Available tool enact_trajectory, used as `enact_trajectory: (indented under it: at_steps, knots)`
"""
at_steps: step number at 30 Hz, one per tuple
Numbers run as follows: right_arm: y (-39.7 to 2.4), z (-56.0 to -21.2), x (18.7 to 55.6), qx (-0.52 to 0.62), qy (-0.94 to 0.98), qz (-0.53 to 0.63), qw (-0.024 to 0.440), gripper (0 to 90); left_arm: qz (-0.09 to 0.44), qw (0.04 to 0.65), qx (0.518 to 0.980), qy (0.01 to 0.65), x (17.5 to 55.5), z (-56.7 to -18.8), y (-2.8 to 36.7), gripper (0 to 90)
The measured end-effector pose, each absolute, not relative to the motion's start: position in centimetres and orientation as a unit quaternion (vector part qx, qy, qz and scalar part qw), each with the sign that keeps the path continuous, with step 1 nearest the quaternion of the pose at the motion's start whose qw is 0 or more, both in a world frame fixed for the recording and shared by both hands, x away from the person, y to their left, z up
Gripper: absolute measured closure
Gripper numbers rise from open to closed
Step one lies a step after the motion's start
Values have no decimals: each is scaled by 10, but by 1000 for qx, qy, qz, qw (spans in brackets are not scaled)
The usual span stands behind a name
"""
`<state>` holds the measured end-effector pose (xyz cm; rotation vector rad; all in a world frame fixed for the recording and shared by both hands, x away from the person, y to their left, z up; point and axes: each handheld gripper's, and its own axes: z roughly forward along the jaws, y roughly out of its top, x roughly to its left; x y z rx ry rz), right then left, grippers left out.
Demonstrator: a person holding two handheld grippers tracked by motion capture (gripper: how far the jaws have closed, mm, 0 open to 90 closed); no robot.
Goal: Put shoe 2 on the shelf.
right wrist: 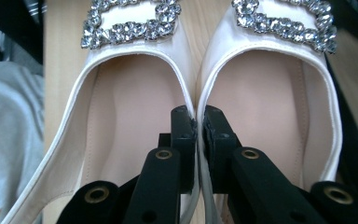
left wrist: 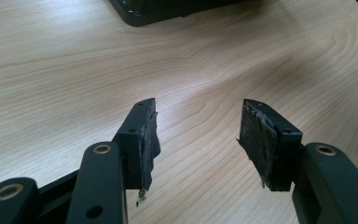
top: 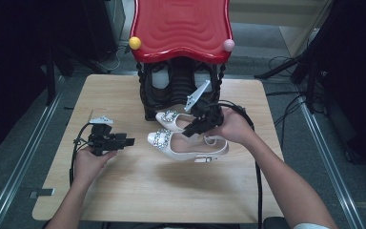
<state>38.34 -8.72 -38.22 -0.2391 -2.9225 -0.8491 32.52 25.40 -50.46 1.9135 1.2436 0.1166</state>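
Two white slingback shoes with rhinestone buckles, one [top: 187, 148] nearer and one [top: 170, 119] behind it, are side by side at the middle of the wooden table [top: 124, 191]. My right gripper [top: 191, 130] comes at them from the heel side. In the right gripper view it [right wrist: 199, 114] is shut on the two touching inner side walls, one jaw inside the left shoe [right wrist: 121, 107] and one inside the right shoe [right wrist: 270, 102]. My left gripper [top: 130, 141] stands open to the left of the shoes. Between its fingers [left wrist: 198, 135] is nothing but bare wood.
A black shoe stand with a red wavy top [top: 181, 28] stands at the back middle of the table, just behind the shoes. Its dark base [left wrist: 168, 9] shows ahead of the left gripper. Cables trail from both grippers. Grey floor surrounds the table.
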Motion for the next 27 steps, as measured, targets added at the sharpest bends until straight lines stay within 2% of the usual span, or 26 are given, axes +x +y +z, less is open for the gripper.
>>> enact_trajectory:
  at_steps: [16, 20, 27]
  knots:
    - [-62, -280, 378, -9, -937, -349, 28, 859, 57, 417, 749, 512, 313, -506, 269, 464]
    - [-68, -250, 382, -29, -914, -402, 39, 860, 51, 421, 744, 516, 311, -506, 272, 465]
    - [-78, -209, 392, -72, -878, -472, 23, 859, 43, 425, 741, 518, 312, -506, 275, 466]
